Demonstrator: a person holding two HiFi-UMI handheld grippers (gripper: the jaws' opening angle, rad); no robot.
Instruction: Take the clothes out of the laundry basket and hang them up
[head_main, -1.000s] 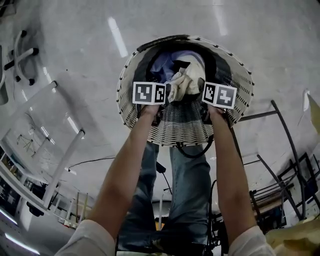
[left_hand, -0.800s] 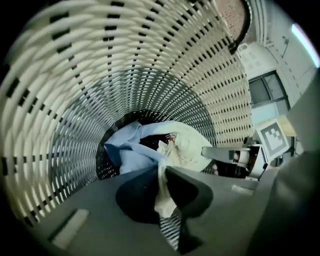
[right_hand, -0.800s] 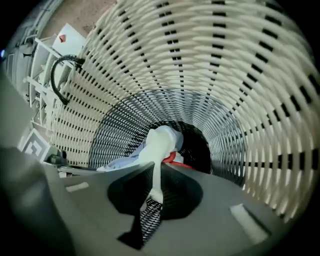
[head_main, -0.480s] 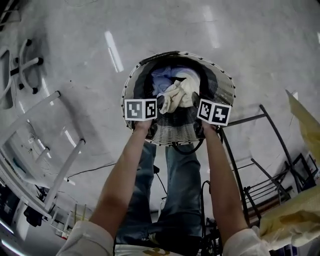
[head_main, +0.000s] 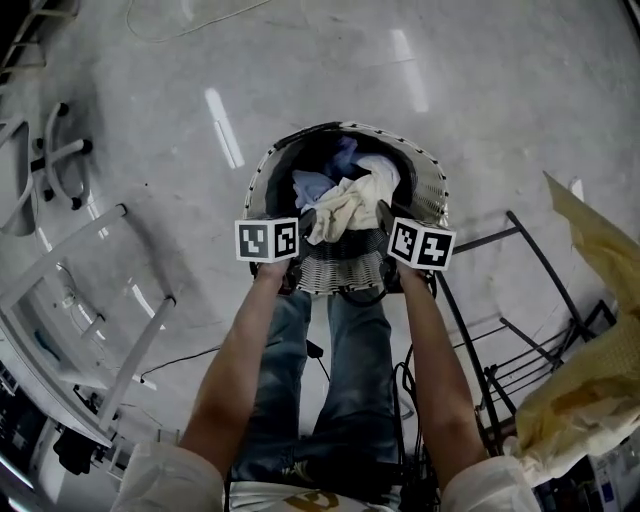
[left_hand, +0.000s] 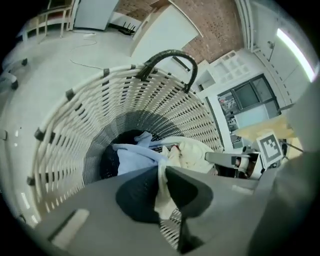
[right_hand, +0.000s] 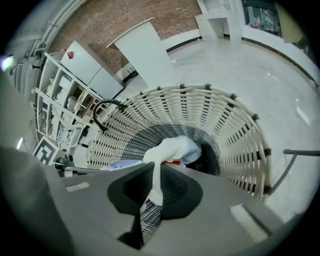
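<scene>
A white woven laundry basket (head_main: 425, 190) stands on the floor in front of the person's legs, holding a light blue garment (head_main: 312, 185) and dark clothes. Both grippers hold one cream garment (head_main: 345, 205) bunched above the basket's near rim. My left gripper (head_main: 305, 222) is shut on its left part, and the cloth (left_hand: 192, 155) runs pinched between the jaws. My right gripper (head_main: 383, 215) is shut on its right part (right_hand: 172, 149). In the left gripper view the light blue garment (left_hand: 132, 157) lies just under the cream one.
A white drying rack (head_main: 100, 300) stands to the left and a black metal frame (head_main: 500, 330) to the right, with pale yellow cloth (head_main: 590, 380) beside it. A chair base (head_main: 50, 160) sits far left. The basket has a black handle (left_hand: 167, 57).
The view has pulled back, so the basket looks smaller and farther. Both grippers have risen with the cream garment, drawing it up above the other clothes.
</scene>
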